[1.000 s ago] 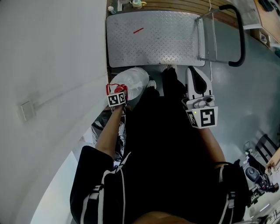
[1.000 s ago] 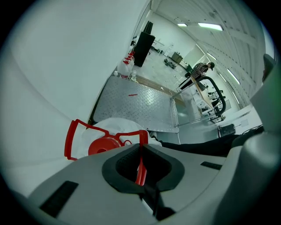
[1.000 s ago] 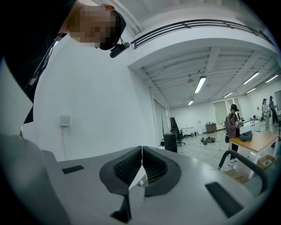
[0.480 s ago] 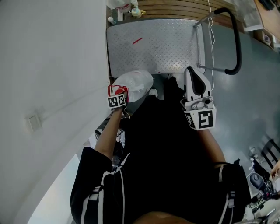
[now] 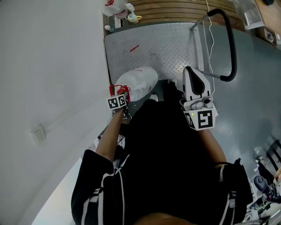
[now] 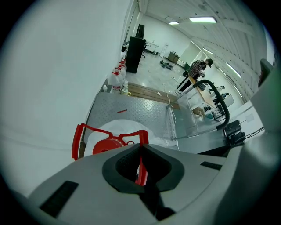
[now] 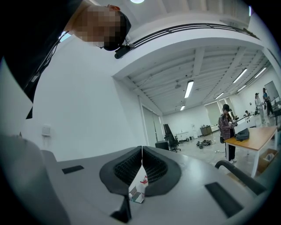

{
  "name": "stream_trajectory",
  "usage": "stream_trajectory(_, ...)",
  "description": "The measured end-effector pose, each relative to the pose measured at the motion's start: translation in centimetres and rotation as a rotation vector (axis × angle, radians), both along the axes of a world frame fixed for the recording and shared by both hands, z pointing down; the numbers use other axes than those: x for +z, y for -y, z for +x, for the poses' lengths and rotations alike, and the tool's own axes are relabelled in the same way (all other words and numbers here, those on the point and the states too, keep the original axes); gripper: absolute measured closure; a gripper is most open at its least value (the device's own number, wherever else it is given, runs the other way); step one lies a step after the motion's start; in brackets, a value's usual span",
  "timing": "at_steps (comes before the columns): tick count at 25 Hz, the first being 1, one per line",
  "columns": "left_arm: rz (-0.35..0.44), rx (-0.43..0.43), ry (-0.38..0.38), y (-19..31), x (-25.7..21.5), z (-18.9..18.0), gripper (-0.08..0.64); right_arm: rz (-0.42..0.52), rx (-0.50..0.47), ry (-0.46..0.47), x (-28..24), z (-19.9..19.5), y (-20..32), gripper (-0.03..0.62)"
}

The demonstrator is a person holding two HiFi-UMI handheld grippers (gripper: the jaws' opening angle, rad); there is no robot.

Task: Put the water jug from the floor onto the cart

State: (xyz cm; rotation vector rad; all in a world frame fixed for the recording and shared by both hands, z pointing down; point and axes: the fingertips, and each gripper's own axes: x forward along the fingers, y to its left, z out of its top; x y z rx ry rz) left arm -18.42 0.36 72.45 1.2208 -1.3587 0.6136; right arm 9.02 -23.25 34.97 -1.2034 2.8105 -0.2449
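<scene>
Grey floor on frame right. Cart upper center, diamond-plate deck w/ small red strip on it. Wood slats along top edge.

- White wall on the left, small switch plate on it.
- Wooden slats at top, bottles beside them, against the wall.
- Person in plaid shirt standing by a wooden table.
- Black office chair far back.

One water jug (red-handled), one cart, and two grippers: a left gripper and a right gripper.
</scene>
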Motion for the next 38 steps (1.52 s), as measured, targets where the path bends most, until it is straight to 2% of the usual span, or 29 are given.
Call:
stream_trajectory(4,-0.003,0.01,0.019,4.1,-0.4,0.7,0.532,-0.025,-0.019,0.008,0.6,1.1,2.3,0.574)
stream_trajectory(8,0.002,0.055,0.041,8.1,-0.5,1.9,0.532,-0.034,-0.052,-0.002,1.2,1.7,3.6,0.574)
stream_trajectory(14,0.014,0.104,0.075,12.7,-0.3,3.6,0.534,-0.036,-0.036,0.006,2.1,3.3,5.8,0.574)
stream_trajectory(26,0.044,0.136,0.101,20.9,0.4,2.4,0.534,-0.057,0.081,-0.036,3.0,7.3,7.7,0.574)
stream_trajectory(32,0.037,0.176,0.096,23.1,1.9,4.0,0.534,-0.066,0.138,-0.054,3.3,9.0,7.6,0.574)
stream_trajectory(38,0.083,0.196,0.094,25.5,2.7,6.3,0.532,-0.065,0.159,-0.06,3.3,10.5,7.6,0.574)
